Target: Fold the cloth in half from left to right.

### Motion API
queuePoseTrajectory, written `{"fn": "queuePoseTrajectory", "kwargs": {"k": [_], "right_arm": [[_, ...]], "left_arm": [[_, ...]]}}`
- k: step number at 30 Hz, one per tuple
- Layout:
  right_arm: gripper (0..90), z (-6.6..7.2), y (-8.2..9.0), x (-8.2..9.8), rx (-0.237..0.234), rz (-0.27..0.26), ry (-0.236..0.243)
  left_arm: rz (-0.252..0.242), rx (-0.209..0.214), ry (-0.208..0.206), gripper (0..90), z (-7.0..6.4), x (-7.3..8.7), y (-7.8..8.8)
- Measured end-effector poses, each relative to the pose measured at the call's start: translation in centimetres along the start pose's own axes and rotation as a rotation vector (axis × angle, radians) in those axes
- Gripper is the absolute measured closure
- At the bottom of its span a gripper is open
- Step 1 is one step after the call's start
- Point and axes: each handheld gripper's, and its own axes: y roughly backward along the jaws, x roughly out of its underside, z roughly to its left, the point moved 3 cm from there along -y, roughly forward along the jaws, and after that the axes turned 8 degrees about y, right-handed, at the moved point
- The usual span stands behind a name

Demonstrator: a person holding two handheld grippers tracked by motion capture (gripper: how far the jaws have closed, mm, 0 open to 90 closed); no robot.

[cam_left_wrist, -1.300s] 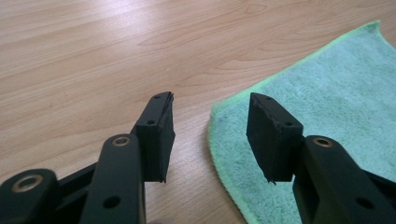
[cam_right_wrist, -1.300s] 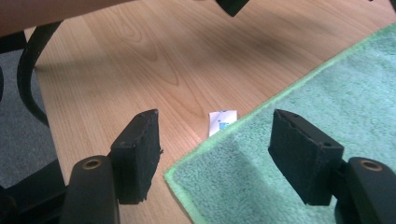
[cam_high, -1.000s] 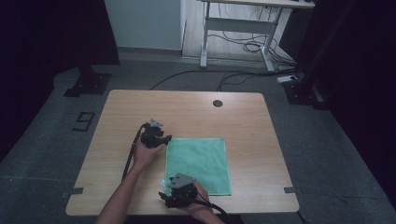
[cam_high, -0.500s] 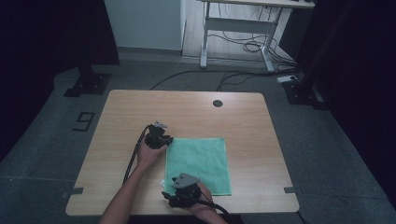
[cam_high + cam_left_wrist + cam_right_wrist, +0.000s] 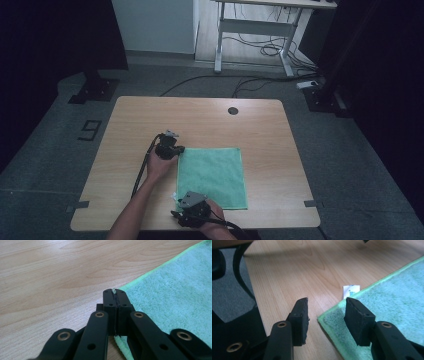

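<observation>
A green towel (image 5: 215, 172) lies flat on the wooden table (image 5: 150, 115), right of centre near the front. My left gripper (image 5: 167, 147) sits at the towel's far left corner. In the left gripper view its jaws have just closed, and the left gripper (image 5: 115, 293) is shut on the towel (image 5: 175, 290) with the pale green hem pinched between the tips. My right gripper (image 5: 192, 207) is at the near left corner. Its jaws have just been closing, but the right gripper (image 5: 325, 306) is still open, straddling the towel (image 5: 392, 302) corner with gaps on both sides.
A small white label (image 5: 351, 290) lies at the towel's left hem. A dark grommet hole (image 5: 233, 110) sits near the table's far edge. The left gripper's cable (image 5: 142, 172) trails along the forearm. A desk frame (image 5: 255, 30) stands on the floor beyond.
Both hands stay almost where they were at the towel's left corners. The towel lies as before.
</observation>
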Motion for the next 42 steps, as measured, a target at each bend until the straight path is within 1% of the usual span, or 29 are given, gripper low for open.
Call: {"fn": "queuePoseTrajectory", "kwargs": {"k": [2, 5, 7, 10, 12, 14, 18, 20, 21, 28, 29, 33, 37, 39, 42], "right_arm": [[56.3, 0.1, -0.3, 0.2, 0.015, 0.022, 0.001], [60.4, -0.2, -0.3, 0.2, 0.031, 0.026, -0.012], [65.7, -0.4, -0.3, 0.2, 0.036, 0.026, -0.027], [74.9, -0.6, -0.2, 0.3, 0.055, 0.032, -0.032], [81.2, -0.8, -0.1, 0.3, 0.069, 0.038, -0.036], [84.3, -1.0, 0.1, 0.3, 0.071, 0.030, -0.046], [85.4, -1.2, 0.7, 0.0, 0.072, -0.010, -0.058], [85.4, -1.2, 0.9, -0.1, 0.068, -0.016, -0.060], [85.3, -1.2, 1.1, -0.1, 0.075, -0.028, -0.060], [85.3, -1.4, 1.6, -0.5, 0.079, -0.074, -0.085], [85.4, -1.4, 1.8, -0.7, 0.075, -0.086, -0.093], [85.3, -1.4, 2.7, -1.4, 0.088, -0.121, -0.090], [85.4, -1.5, 3.3, -1.5, 0.094, -0.136, -0.098], [85.4, -1.5, 3.4, -1.6, 0.095, -0.141, -0.103], [85.4, -1.4, 3.2, -1.9, 0.091, -0.145, -0.097]], "left_arm": [[0.004, 0.003, 0.000, 89.1, -0.1, 0.0, 0.0], [-0.003, 0.017, 0.017, 89.1, -0.2, 0.2, 0.1], [-0.006, 0.017, 0.014, 89.2, -0.5, 0.3, 0.1], [-0.007, 0.016, 0.010, 89.2, -0.7, 0.3, 0.1], [-0.015, 0.024, 0.015, 89.2, -0.8, 0.1, 0.4], [-0.025, 0.028, 0.023, 89.1, -0.8, -0.2, 0.7], [-0.040, 0.031, 0.019, 89.1, -1.0, -0.8, 1.5], [-0.043, 0.032, 0.020, 89.0, -1.0, -0.9, 1.6], [-0.047, 0.043, 0.023, 88.9, -1.2, -1.2, 1.9], [-0.061, 0.044, 0.008, 88.9, -1.5, -1.5, 2.7], [-0.073, 0.052, 0.013, 88.9, -1.6, -1.7, 3.0], [-0.087, 0.062, 0.010, 89.1, -1.8, -2.4, 3.8], [-0.097, 0.062, -0.003, 89.2, -2.2, -2.8, 4.3], [-0.098, 0.060, -0.008, 89.3, -2.3, -2.9, 4.6], [-0.104, 0.059, -0.007, 89.3, -2.3, -3.1, 5.0]]}}
